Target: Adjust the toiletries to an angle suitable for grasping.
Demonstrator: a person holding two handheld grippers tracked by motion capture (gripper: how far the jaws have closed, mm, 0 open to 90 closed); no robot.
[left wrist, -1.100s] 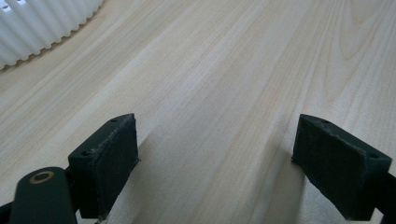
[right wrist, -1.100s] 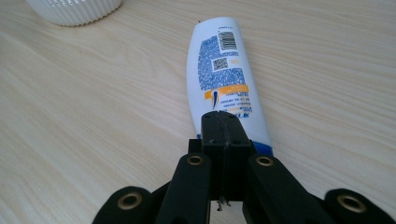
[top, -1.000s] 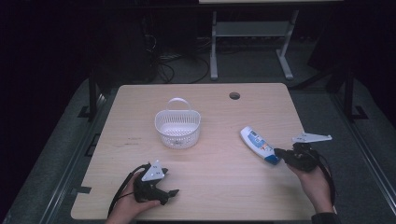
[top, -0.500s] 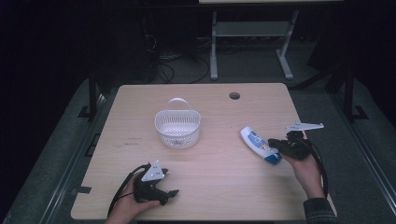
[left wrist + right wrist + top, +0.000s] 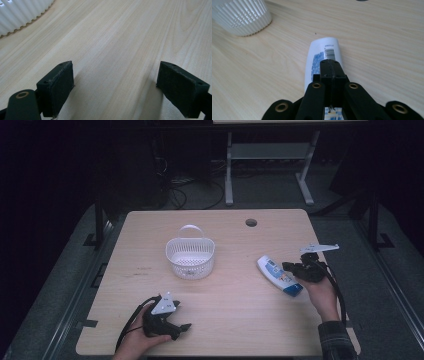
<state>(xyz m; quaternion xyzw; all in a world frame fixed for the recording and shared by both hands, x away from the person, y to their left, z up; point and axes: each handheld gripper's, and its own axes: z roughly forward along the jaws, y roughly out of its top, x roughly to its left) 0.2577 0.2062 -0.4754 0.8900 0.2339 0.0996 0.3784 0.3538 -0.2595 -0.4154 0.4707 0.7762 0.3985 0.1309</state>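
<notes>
A white and blue tube (image 5: pixel 279 276) lies flat on the wooden table (image 5: pixel 235 320) at the right. My right gripper (image 5: pixel 289 267) hovers over its near end with both jaws pressed together, nothing between them. In the right gripper view the shut gripper (image 5: pixel 331 65) covers the tube (image 5: pixel 322 52) lengthwise; whether they touch I cannot tell. A white slatted basket (image 5: pixel 190 258) with a handle stands at the table's middle. My left gripper (image 5: pixel 181 327) rests near the front left edge, and in its own view the gripper (image 5: pixel 115 85) stands open over bare wood.
A round cable hole (image 5: pixel 251 222) sits at the table's far side. The basket's wall (image 5: pixel 20 15) is at the upper left in the left gripper view, and the basket (image 5: pixel 242 17) is also ahead and to the left of the right gripper. Dark floor surrounds the table.
My right gripper has slid left and away from the table's right edge, coming over the tube's near end. The tube, the basket and the left gripper have stayed put.
</notes>
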